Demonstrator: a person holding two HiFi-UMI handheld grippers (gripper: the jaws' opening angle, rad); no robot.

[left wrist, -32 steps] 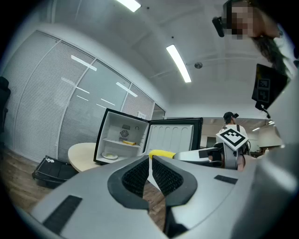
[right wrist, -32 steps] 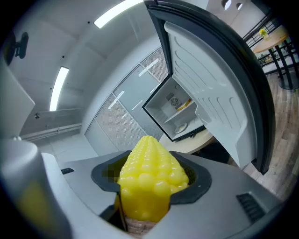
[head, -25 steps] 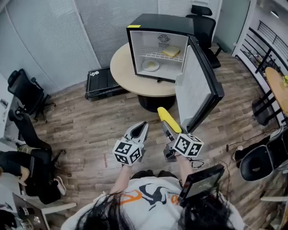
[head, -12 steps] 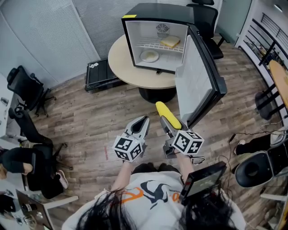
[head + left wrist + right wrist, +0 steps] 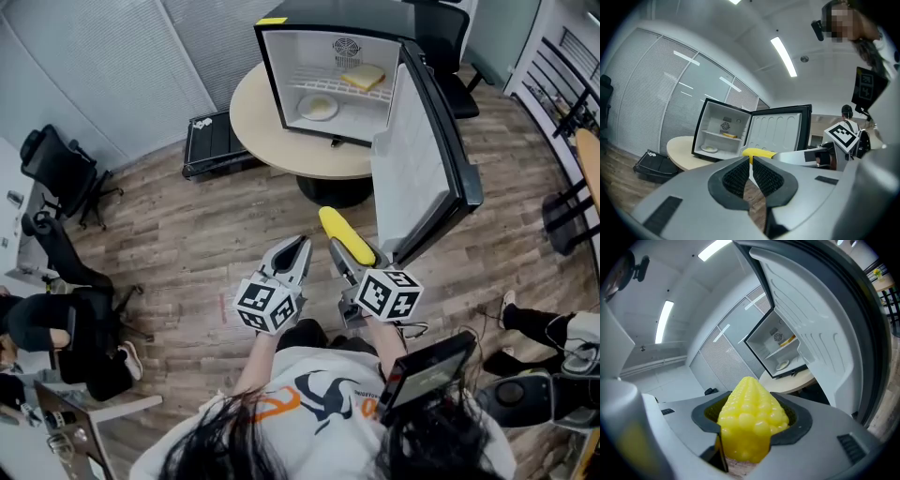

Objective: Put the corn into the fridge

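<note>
Above the wooden floor [image 5: 187, 244], short of the round tabletop's [image 5: 272, 145] near edge, our right claw [image 5: 354, 265] is clenched on the corn [image 5: 343, 234]. It grips the lower end, so the tapered tip points forward toward the open fridge [image 5: 270, 70]. The cob's long axis runs roughly along the line to the cavity, which we judge suits a straight push in. Our left claw [image 5: 298, 246] hangs just beside the right, pads nearly together on nothing and no nearer the fridge. The fridge stands toward the tabletop's far edge. Its door [image 5: 412, 159] swings out on our right, and the door's lower corner sits close beside the corn, so that is what we must clear. Inside, a bread slice [image 5: 363, 77] lies on the wire shelf and a plate [image 5: 319, 107] on the bottom.
</note>
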